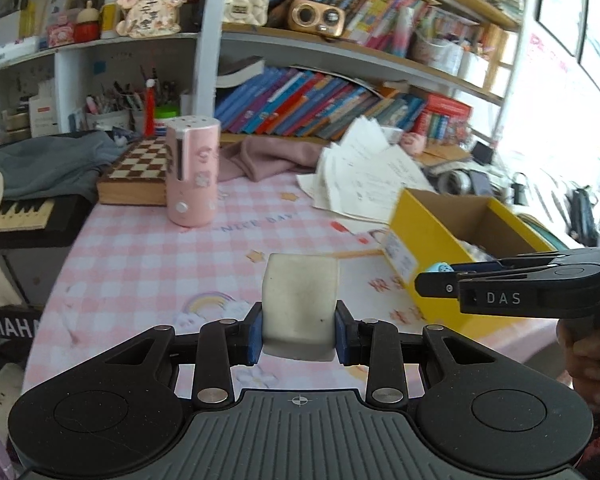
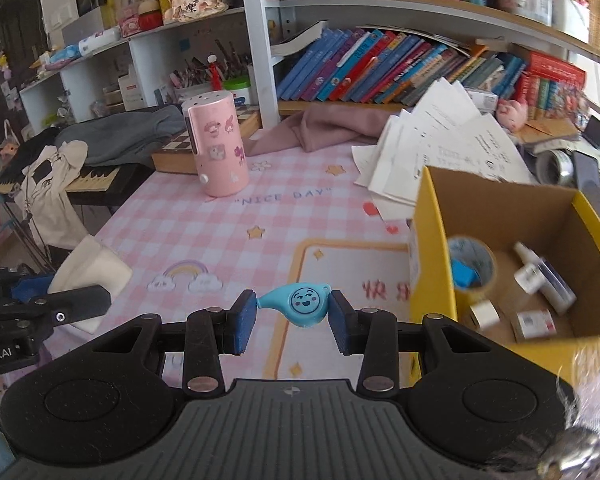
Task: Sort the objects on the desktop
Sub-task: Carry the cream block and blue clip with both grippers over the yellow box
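My left gripper (image 1: 299,330) is shut on a white eraser-like block (image 1: 300,304) and holds it above the pink checked mat (image 1: 148,256). My right gripper (image 2: 293,314) is shut on a blue smiley whistle (image 2: 298,304), just left of the yellow cardboard box (image 2: 432,248). The box (image 1: 428,240) holds a tape roll (image 2: 471,264), a small white bottle (image 2: 534,270) and several small items. The right gripper also shows in the left wrist view (image 1: 440,280), at the box's near wall. The left gripper shows in the right wrist view (image 2: 80,300) with the white block (image 2: 90,272).
A pink cylindrical holder (image 2: 218,148) stands at the mat's far side beside a chessboard box (image 1: 136,172). Loose papers (image 2: 440,148) and a pink cloth (image 2: 324,128) lie behind the box. Bookshelves rise at the back. A keyboard (image 2: 96,180) sits left of the desk.
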Action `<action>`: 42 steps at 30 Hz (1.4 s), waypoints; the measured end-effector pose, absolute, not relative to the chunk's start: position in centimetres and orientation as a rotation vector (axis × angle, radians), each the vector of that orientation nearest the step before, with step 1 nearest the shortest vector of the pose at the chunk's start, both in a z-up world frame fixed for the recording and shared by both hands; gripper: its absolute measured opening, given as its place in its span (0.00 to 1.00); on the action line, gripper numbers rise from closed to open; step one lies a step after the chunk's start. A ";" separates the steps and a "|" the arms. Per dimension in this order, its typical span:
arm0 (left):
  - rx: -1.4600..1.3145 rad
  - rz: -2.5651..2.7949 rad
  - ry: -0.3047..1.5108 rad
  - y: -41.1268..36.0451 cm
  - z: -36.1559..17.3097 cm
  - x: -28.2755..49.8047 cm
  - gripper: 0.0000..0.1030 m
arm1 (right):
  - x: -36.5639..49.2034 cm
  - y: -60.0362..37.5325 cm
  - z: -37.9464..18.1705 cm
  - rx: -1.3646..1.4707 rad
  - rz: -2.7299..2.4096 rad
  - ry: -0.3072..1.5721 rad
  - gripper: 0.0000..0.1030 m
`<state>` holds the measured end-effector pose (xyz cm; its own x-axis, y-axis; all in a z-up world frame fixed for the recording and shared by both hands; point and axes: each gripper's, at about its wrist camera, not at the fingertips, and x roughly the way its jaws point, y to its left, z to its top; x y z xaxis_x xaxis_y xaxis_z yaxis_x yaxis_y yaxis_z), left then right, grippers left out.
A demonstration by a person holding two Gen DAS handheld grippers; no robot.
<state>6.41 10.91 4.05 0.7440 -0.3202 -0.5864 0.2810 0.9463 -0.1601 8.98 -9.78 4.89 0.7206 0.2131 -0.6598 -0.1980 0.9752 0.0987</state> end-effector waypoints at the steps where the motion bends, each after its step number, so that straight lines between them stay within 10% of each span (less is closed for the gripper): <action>1: -0.066 -0.342 0.656 10.7 4.0 5.9 0.31 | 8.1 -9.9 4.9 0.022 0.220 0.734 0.36; 42: 0.114 -0.785 0.660 -6.9 3.6 5.9 0.30 | -0.2 -26.3 4.5 0.203 -0.162 0.722 0.36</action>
<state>5.86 -6.85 3.59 0.5191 -0.6185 -0.5900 0.6873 0.7123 -0.1420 -0.18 -26.32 4.51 0.7394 -0.0765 -0.6689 0.2161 0.9679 0.1282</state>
